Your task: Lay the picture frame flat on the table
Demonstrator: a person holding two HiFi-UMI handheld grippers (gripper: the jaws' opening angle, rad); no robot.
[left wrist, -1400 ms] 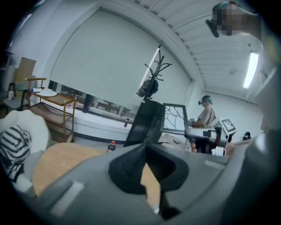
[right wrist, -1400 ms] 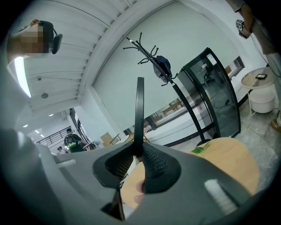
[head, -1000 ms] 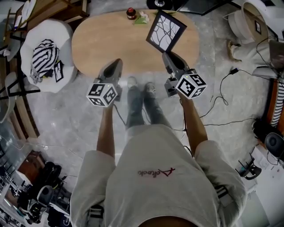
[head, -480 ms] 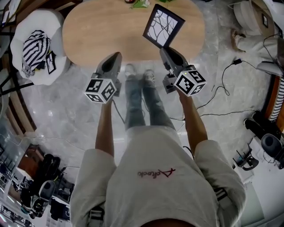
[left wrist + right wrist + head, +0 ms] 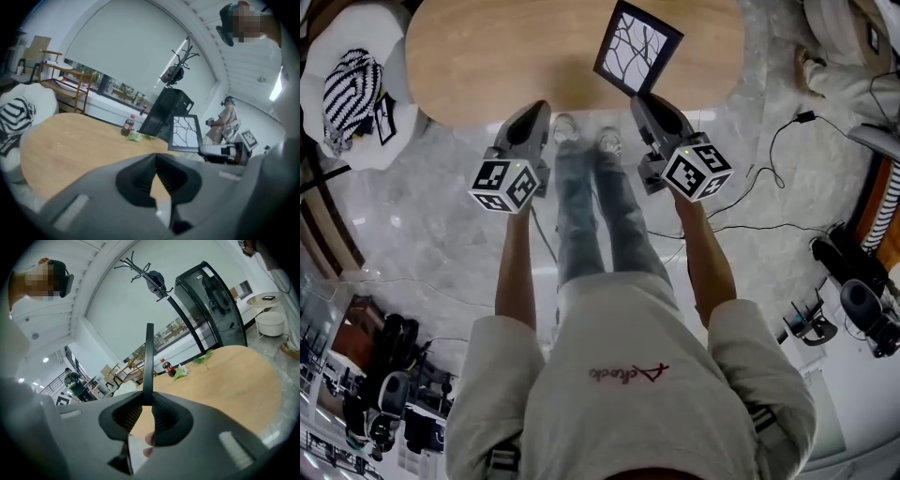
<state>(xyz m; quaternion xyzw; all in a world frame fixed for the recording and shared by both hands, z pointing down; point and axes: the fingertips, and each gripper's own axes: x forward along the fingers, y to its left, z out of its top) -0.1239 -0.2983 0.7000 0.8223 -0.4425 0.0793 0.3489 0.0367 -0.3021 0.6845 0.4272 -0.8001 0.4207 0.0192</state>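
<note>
The picture frame (image 5: 637, 49), black-rimmed with a branch drawing on white, is held tilted over the near right part of the oval wooden table (image 5: 506, 56). My right gripper (image 5: 641, 97) is shut on its lower edge. In the right gripper view the frame (image 5: 149, 357) shows edge-on, rising from between the closed jaws (image 5: 149, 400). My left gripper (image 5: 538, 107) hovers at the table's near edge, well left of the frame, jaws together and empty (image 5: 156, 155). From the left gripper view the frame (image 5: 185, 133) and the right gripper (image 5: 220, 151) show to the right.
A cola bottle (image 5: 127, 125) and a green sprig (image 5: 136, 137) lie at the table's far side. A white pouf with a striped cloth (image 5: 352, 80) stands at the left. Cables (image 5: 769, 178) trail over the floor at the right. A black cabinet (image 5: 165, 108) stands behind the table.
Both grippers have come down together, and the frame has sunk with the right one toward the tabletop. The grip on the frame is unchanged.
</note>
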